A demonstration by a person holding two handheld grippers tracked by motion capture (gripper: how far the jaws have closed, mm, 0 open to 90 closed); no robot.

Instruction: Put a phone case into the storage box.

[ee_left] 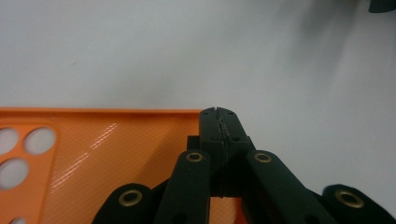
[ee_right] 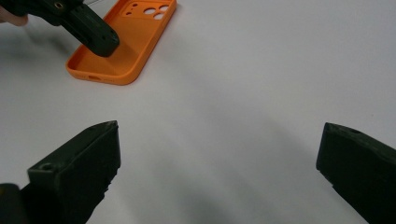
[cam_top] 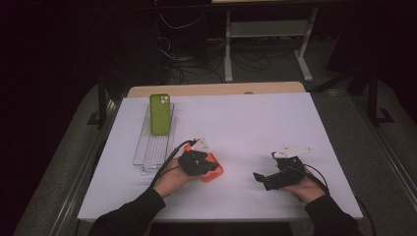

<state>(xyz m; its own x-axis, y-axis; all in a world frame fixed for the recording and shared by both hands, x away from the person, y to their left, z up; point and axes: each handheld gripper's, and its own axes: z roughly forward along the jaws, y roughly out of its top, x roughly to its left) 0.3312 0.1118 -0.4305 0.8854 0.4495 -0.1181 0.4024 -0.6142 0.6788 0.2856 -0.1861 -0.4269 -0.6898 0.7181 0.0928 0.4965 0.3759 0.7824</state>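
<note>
An orange phone case (cam_top: pixel 215 172) lies hollow side up on the white table, left of centre. My left gripper (cam_top: pixel 196 162) is over it, pointing down into it. In the left gripper view its jaws (ee_left: pixel 217 112) are pressed together, shut, with their tips at the case's corner by the rim (ee_left: pixel 116 149); no orange shows between them. The right gripper view shows that same black tip (ee_right: pixel 102 44) resting inside the case (ee_right: pixel 135 42), near its camera-hole end. My right gripper (cam_top: pixel 260 179) rests on the table to the right, open, with bare table between its jaws (ee_right: pixel 219 135).
A green phone (cam_top: pixel 159 114) lies on a clear ribbed tray (cam_top: pixel 152 150) at the back left of the white board (cam_top: pixel 255 123). A wooden edge runs along the far side. Cables trail from both grippers toward the person's sleeves.
</note>
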